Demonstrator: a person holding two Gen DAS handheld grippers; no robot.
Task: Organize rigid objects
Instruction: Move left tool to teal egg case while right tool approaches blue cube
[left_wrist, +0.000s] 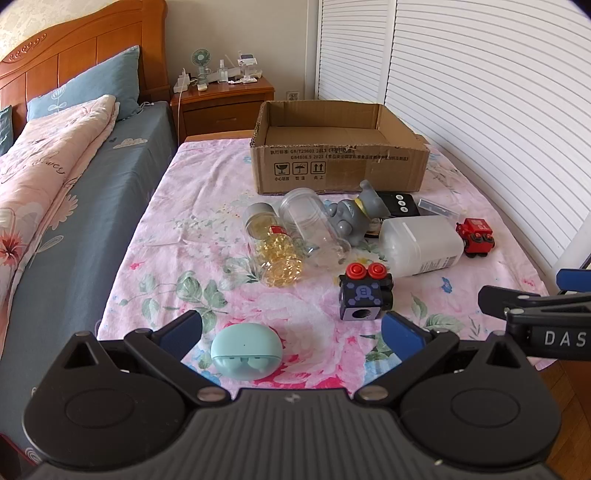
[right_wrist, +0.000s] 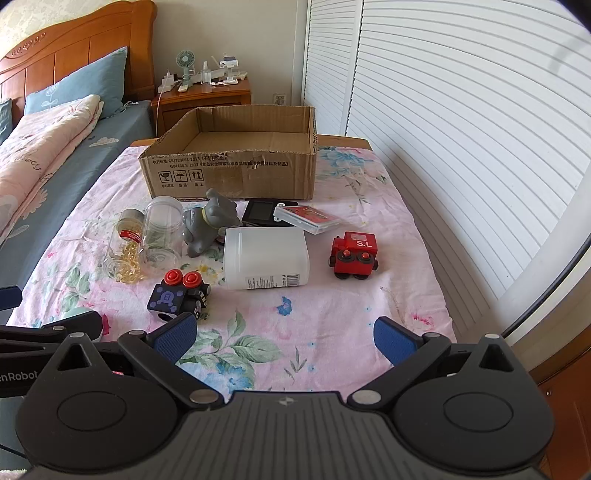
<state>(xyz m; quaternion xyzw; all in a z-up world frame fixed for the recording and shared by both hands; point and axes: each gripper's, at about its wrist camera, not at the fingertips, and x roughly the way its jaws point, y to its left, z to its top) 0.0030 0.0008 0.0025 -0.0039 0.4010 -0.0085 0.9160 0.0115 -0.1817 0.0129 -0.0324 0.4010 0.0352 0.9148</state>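
1. Left wrist view: the left gripper (left_wrist: 291, 332) is spread wide, grasping nothing; a mint earbud case (left_wrist: 246, 355) lies between its fingers on the floral cloth (left_wrist: 192, 236).
2. Right wrist view: the right gripper (right_wrist: 286, 338) gapes empty; the cardboard box (right_wrist: 236, 173) sits beyond the white bottle (right_wrist: 266, 257) and red toy train (right_wrist: 354, 255).

Ahead of me stands a wooden nightstand (left_wrist: 225, 105) against a pale wall (left_wrist: 240, 33), cluttered with a small fan (left_wrist: 201, 62). Left of it lies a bed (left_wrist: 48, 177) with a carved wooden headboard (left_wrist: 74, 44). Right of it, white louvred doors (right_wrist: 461, 129) glow in daylight.
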